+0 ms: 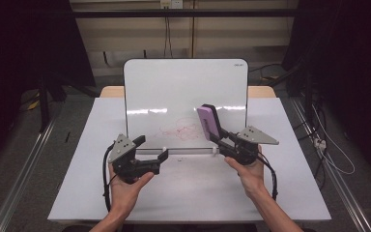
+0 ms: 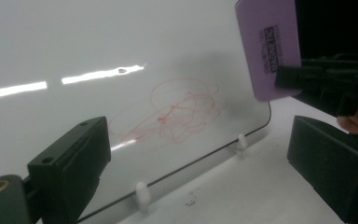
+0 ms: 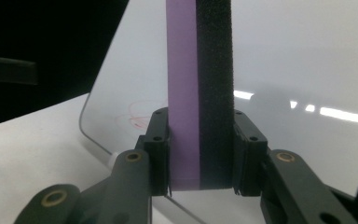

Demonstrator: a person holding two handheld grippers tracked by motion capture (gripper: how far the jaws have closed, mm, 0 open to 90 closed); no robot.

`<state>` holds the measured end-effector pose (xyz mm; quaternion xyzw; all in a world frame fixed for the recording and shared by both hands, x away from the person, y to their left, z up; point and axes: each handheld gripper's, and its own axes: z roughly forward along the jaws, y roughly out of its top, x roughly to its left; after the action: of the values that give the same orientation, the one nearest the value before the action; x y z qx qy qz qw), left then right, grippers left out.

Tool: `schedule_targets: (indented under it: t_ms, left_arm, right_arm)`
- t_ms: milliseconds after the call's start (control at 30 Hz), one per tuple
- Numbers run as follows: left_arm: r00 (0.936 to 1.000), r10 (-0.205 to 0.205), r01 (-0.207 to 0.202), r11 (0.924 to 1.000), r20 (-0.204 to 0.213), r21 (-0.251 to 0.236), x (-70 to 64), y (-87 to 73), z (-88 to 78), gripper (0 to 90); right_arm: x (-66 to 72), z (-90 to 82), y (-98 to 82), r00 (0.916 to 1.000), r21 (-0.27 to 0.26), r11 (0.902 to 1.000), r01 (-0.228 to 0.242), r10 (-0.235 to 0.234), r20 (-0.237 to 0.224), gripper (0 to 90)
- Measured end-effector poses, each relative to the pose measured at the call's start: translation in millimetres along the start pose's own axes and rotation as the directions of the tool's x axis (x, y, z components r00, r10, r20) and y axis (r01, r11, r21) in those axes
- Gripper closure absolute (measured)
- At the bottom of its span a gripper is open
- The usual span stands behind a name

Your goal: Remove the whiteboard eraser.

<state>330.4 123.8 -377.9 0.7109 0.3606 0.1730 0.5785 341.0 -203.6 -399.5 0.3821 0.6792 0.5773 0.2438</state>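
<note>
A whiteboard (image 1: 174, 82) stands upright on the table, with a red scribble (image 1: 179, 129) low on its face. The scribble (image 2: 182, 109) also lies ahead of my left gripper, on the board (image 2: 74, 42). My right gripper (image 1: 221, 138) is shut on a purple eraser (image 1: 207, 121) with a black felt side, held upright close to the board, right of the scribble. Its jaws clamp the eraser (image 3: 198, 93) from both sides. My left gripper (image 1: 150, 148) is open and holds nothing, low in front of the board's bottom edge. The eraser (image 2: 268, 46) shows at upper right there.
The board rests on small white feet (image 2: 142, 193) on a white table (image 1: 188, 193). Dark curtains, cables and a metal rail (image 1: 24, 164) surround the table. A person's hands (image 1: 125, 191) hold both grippers from the near edge.
</note>
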Motion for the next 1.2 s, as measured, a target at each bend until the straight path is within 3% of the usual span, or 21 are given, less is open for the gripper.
schedule_targets:
  t_ms: [267, 567, 767, 967, 1200]
  left_arm:
    - [0.9988, -0.008, 0.009, 0.9997, 0.048, -0.024, -9.4, 8.6, 18.3, 5.7]
    - [0.9955, -0.064, 0.068, 0.9962, 0.070, -0.055, -12.2, 11.4, 33.3, 8.4]
    - [0.9905, -0.090, 0.099, 0.9909, 0.104, -0.091, -16.4, 12.0, 43.9, 10.1]
    - [0.9893, -0.097, 0.107, 0.9904, 0.109, -0.087, -20.4, 12.2, 52.0, 13.1]
    - [0.9830, -0.123, 0.136, 0.9866, 0.136, -0.090, -23.8, 9.4, 58.2, 19.5]
  right_arm:
    - [10.7, 4.4, -5.5, 0.9989, -0.026, 0.9995, -0.016, 0.015, -0.045, 64.4]
    - [21.0, 11.6, -15.2, 0.9911, -0.040, 0.9969, -0.068, 0.063, -0.118, 64.4]
    - [26.0, 15.0, -17.4, 0.9891, -0.045, 0.9957, -0.081, 0.075, -0.127, 64.4]
    - [33.4, 17.6, -19.3, 0.9869, -0.047, 0.9965, -0.069, 0.061, -0.149, 64.4]
    - [37.7, 20.6, -21.1, 0.9855, -0.042, 0.9968, -0.068, 0.061, -0.159, 64.4]
